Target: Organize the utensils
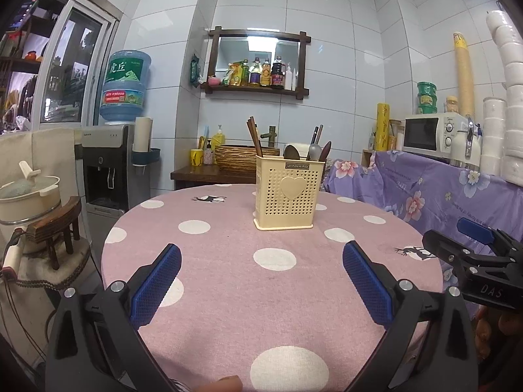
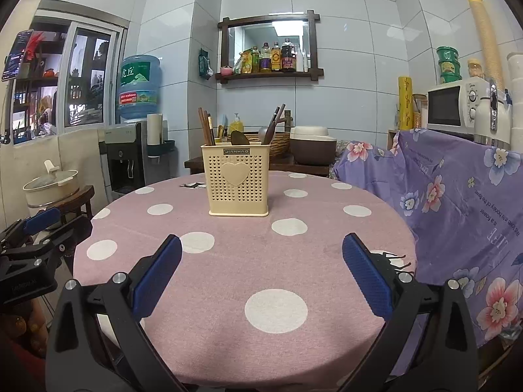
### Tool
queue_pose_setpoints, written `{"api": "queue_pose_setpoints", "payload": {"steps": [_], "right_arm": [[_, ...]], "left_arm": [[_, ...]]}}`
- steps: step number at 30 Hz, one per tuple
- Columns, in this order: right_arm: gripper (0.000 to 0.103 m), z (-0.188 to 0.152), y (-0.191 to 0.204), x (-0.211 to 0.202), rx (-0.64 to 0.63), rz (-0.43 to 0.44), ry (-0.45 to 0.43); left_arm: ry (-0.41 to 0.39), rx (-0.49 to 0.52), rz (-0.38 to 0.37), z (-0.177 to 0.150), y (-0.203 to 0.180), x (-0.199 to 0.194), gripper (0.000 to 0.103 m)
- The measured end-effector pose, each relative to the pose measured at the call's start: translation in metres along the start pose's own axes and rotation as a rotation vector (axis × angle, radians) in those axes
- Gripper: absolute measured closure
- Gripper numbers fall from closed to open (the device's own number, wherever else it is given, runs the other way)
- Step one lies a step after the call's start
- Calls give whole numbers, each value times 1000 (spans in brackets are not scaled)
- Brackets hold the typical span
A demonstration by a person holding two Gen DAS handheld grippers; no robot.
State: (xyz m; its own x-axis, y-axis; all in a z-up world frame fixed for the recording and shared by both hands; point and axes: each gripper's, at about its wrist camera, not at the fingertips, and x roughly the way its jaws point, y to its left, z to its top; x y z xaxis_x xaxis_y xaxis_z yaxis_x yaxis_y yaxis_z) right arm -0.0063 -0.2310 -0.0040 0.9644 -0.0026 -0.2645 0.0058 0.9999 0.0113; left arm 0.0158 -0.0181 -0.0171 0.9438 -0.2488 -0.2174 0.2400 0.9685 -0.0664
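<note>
A cream perforated utensil holder (image 1: 286, 192) with a heart on its front stands upright on the round pink polka-dot table (image 1: 228, 281). Chopsticks (image 1: 254, 135) stand in its left side, spoons (image 1: 291, 153) and dark handles in its right. It also shows in the right wrist view (image 2: 236, 181). My left gripper (image 1: 261, 277) is open and empty, held over the table's near part, well short of the holder. My right gripper (image 2: 261, 274) is open and empty too, at a similar distance. Each gripper shows at the edge of the other's view.
A purple floral cloth (image 2: 457, 202) covers a counter on the right, with a microwave (image 2: 452, 106) on it. A water dispenser (image 1: 111, 166) stands at the back left. A pot (image 1: 29, 192) on a small wooden stool sits at the left. A low sideboard with a basket (image 1: 235, 158) stands behind the table.
</note>
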Motion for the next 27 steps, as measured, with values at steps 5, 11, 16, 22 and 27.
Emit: {"api": "queue_pose_setpoints", "payload": {"steps": [5, 11, 16, 22, 27], "right_arm": [[6, 0, 0, 0, 1, 1, -1], [6, -1, 0, 1, 0, 0, 3], [6, 0, -1, 2, 1, 1, 7], [6, 0, -1, 3, 4, 4, 8], [6, -1, 0, 3, 4, 5, 10]], "left_arm": [[-1, -11, 10, 1, 1, -1, 5], [-5, -22, 18, 3, 2, -2, 5], [3, -31, 20, 3, 3, -1, 5], [-8, -27, 26, 4, 2, -3, 5], [-5, -28, 22, 3, 2, -3, 5]]}}
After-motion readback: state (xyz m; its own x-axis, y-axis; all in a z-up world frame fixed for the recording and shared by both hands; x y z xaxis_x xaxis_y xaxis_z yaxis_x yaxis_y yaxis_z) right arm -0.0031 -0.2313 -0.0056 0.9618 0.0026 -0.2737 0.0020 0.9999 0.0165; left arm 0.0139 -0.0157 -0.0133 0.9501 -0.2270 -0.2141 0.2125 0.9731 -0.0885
